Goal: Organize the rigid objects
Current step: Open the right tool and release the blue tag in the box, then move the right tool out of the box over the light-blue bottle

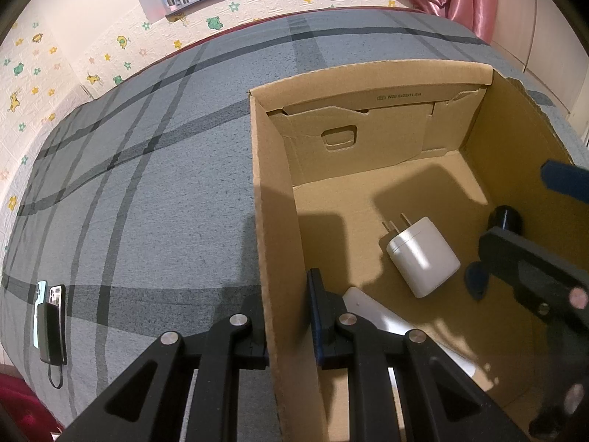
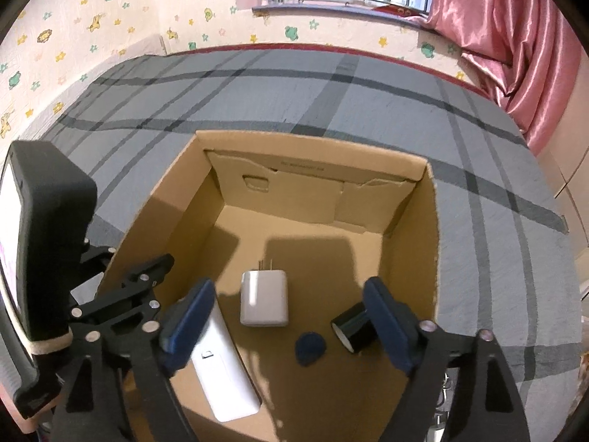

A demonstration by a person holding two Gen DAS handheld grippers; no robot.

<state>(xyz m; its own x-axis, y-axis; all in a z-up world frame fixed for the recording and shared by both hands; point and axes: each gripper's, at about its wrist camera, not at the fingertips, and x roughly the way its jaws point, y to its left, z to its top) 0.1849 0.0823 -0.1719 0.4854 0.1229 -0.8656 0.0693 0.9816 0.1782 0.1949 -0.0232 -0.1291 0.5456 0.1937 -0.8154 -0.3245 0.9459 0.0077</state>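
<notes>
on the grey plaid bed (image 2: 294, 99) sits an open cardboard box (image 2: 436, 258), and both tools work at it. inside the box, on its floor, lie a white wall charger (image 2: 264, 304) with its prongs pointing toward the far wall, a long white power bank (image 2: 224, 372) near the left wall, a small dark blue disc (image 2: 310, 348) and a black cylinder (image 2: 352, 328) lying on its side. the right tool (image 2: 289, 326) hangs over the near part of the box with its blue-padded fingers (image 2: 191, 316) spread wide and holding nothing; the charger and the blue disc lie between and below the two fingers, the power bank runs under the left finger, and the black cylinder lies just beside the inner face of the right finger. the left tool (image 1: 291, 316) is at the box's left wall, its fingers straddling that wall, one inside the box and one outside; whether they press on the cardboard i cannot tell. in the left wrist view the charger (image 1: 423, 256) lies ahead and to the right of that tool, with the power bank (image 1: 371, 313) just beside the inner finger. well apart, at the bed's left edge, lie two phones (image 1: 46, 294) and a dark power bank with a cable (image 1: 53, 335).
</notes>
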